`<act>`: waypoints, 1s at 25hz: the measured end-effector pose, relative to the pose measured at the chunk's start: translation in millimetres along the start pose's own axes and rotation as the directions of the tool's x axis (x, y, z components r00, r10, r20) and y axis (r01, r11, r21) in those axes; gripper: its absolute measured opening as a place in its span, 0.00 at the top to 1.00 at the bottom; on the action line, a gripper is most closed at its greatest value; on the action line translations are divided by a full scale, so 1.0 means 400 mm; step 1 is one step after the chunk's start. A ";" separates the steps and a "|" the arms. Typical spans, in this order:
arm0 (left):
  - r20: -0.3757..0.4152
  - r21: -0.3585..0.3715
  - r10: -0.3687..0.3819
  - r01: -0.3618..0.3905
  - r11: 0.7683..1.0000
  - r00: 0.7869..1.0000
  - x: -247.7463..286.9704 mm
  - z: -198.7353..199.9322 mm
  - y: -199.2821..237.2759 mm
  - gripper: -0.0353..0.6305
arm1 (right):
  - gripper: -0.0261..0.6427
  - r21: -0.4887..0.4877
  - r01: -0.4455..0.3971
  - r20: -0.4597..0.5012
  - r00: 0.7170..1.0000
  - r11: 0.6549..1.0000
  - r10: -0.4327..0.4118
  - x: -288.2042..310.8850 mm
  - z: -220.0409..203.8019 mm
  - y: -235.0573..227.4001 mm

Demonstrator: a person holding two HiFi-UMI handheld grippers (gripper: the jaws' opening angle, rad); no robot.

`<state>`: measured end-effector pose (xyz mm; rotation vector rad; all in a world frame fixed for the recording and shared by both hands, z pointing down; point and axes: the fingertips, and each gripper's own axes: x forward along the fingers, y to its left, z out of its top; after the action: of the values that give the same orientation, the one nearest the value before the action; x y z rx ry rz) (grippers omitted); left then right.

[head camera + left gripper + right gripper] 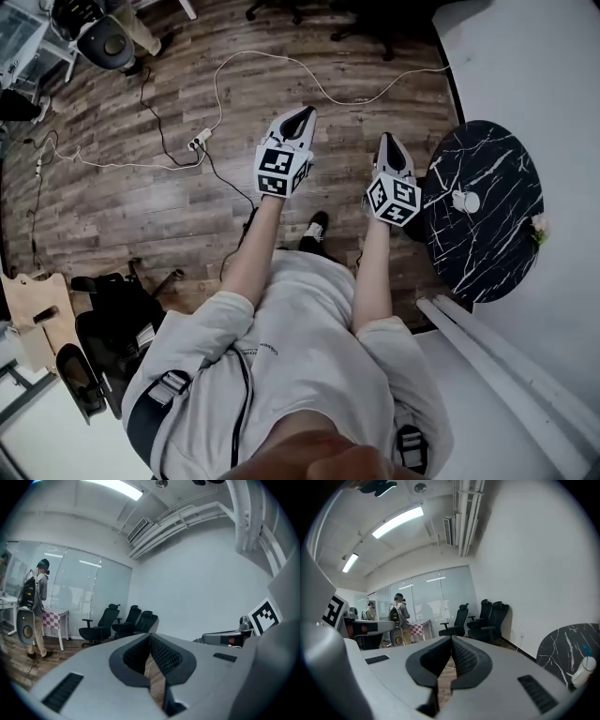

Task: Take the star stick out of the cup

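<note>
Head view gives me the layout that neither gripper camera can: I'm looking down past a grey shirt and two bare forearms at the left gripper point(303, 112) and the right gripper point(387, 141), both held out over the wood floor point(122, 202). They are side by side and apart from each other. To the right of the right gripper stands a round black marble table point(497, 253) with a white cup point(466, 201) on it, well clear of both tools. From up here the cup is a small pale blob and I cannot make out anything in it. A white cable point(281, 64) loops across the floor beyond the grippers. Left gripper view shows the jaws brought together at the tips with nothing between them, only floor showing through the slot lower down. It looks away from the table at black office chairs point(117, 623) along a glass wall and a person with a backpack point(35, 604). The right gripper's marker cube point(266, 616) shows at its right edge. Right gripper view is the only one that shows the task's thing up close. Its jaws are likewise closed and empty. At the lower right the marble table's top curves in with the cup point(582, 672) on it. A thin star stick point(587, 651) with a teal top rises from the cup, too small and near the edge to show its shape.
</note>
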<state>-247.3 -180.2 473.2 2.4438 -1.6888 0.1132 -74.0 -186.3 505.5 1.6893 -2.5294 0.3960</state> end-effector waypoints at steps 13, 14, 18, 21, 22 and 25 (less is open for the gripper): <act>-0.016 0.007 0.013 -0.013 1.000 1.000 0.146 0.033 0.005 0.91 | 0.91 0.023 0.038 -0.028 0.999 0.999 -0.038 0.120 0.018 -0.088; -0.020 0.011 0.009 -0.009 1.000 1.000 0.157 0.033 0.006 0.91 | 0.91 0.027 0.053 -0.031 0.998 0.998 -0.053 0.124 0.014 -0.100; -0.041 0.017 -0.010 0.010 1.000 0.999 0.214 0.019 0.023 0.91 | 0.91 0.047 0.079 -0.064 0.995 0.996 -0.076 0.156 -0.022 -0.132; -0.032 0.035 -0.070 0.071 0.997 0.997 0.257 0.026 0.020 0.91 | 0.91 0.069 0.100 -0.071 0.993 0.993 -0.095 0.186 -0.027 -0.149; -0.026 0.041 -0.088 0.089 0.995 0.996 0.275 0.035 0.019 0.91 | 0.91 0.072 0.108 -0.066 0.992 0.991 -0.104 0.200 -0.020 -0.155; -0.037 0.055 -0.107 0.109 0.993 0.994 0.319 0.041 0.021 0.91 | 0.91 0.067 0.124 -0.067 0.991 0.990 -0.119 0.226 -0.015 -0.167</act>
<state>-210.2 -303.5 478.1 2.5532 -1.5569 0.1913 -48.5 -290.2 541.2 1.8144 -2.3809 0.5266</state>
